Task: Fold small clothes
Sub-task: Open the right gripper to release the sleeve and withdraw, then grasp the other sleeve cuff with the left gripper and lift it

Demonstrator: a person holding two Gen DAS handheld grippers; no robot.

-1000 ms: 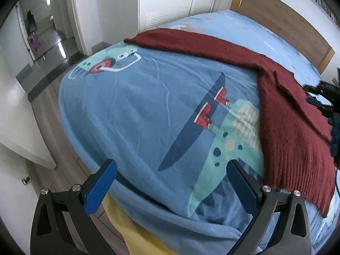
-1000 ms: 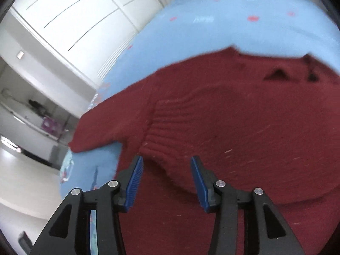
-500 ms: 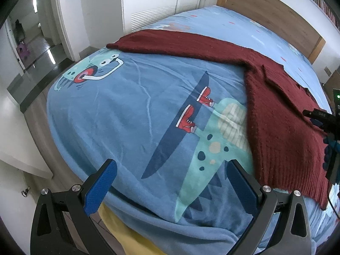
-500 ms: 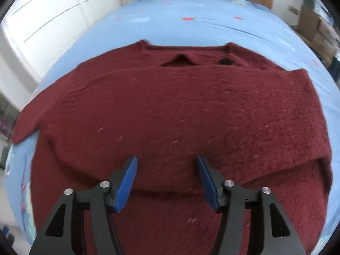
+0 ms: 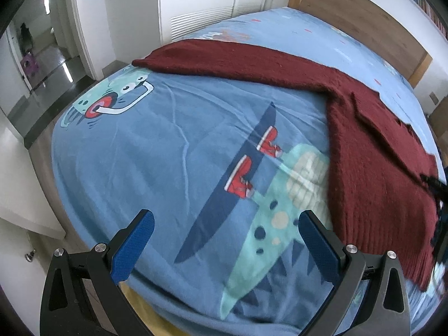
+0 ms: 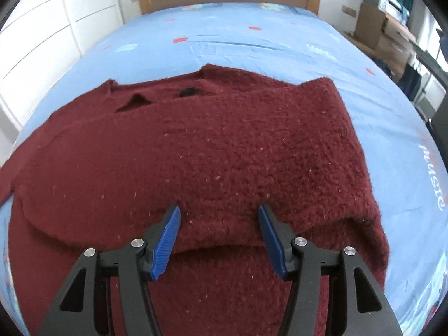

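The left wrist view looks steeply down between its 2 fingers at the near left corner of the bed (image 5: 173, 145), facing the far headboard. The right wrist view hangs closer, over the sweater (image 6: 212, 151), facing the headboard too. Both views share the sweater (image 5: 372, 168) and the blue bedspread (image 6: 252, 44).

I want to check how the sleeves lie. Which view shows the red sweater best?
The right wrist view: the red sweater fills it, neckline and folded-over sleeve both plain. The left wrist view shows mainly its outstretched sleeve and one side across the blue bedsheet.
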